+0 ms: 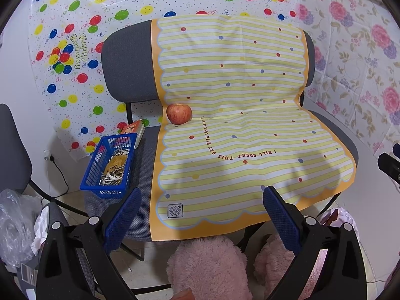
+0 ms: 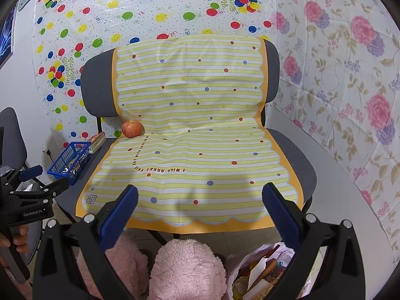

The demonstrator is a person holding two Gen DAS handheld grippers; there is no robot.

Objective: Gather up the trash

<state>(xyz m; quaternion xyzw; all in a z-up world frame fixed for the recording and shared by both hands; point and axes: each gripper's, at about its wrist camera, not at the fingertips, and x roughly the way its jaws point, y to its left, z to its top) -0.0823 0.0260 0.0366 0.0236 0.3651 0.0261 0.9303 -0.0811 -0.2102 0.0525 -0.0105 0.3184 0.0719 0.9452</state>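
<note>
Seed shells [image 1: 113,175] in blue basket [image 1: 92,172] left view only, trash bag [image 2: 252,272] perhaps right, both hand-held grippers released.

Bright even light, soft shadows, fisheye-warped edges.

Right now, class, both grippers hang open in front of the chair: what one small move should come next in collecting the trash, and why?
Probably ease the left gripper toward the blue basket on the chair's left edge. It holds seed shells and peel, the only loose trash in view, and both grippers are open and empty. The apple looks whole, so leave it.
</note>
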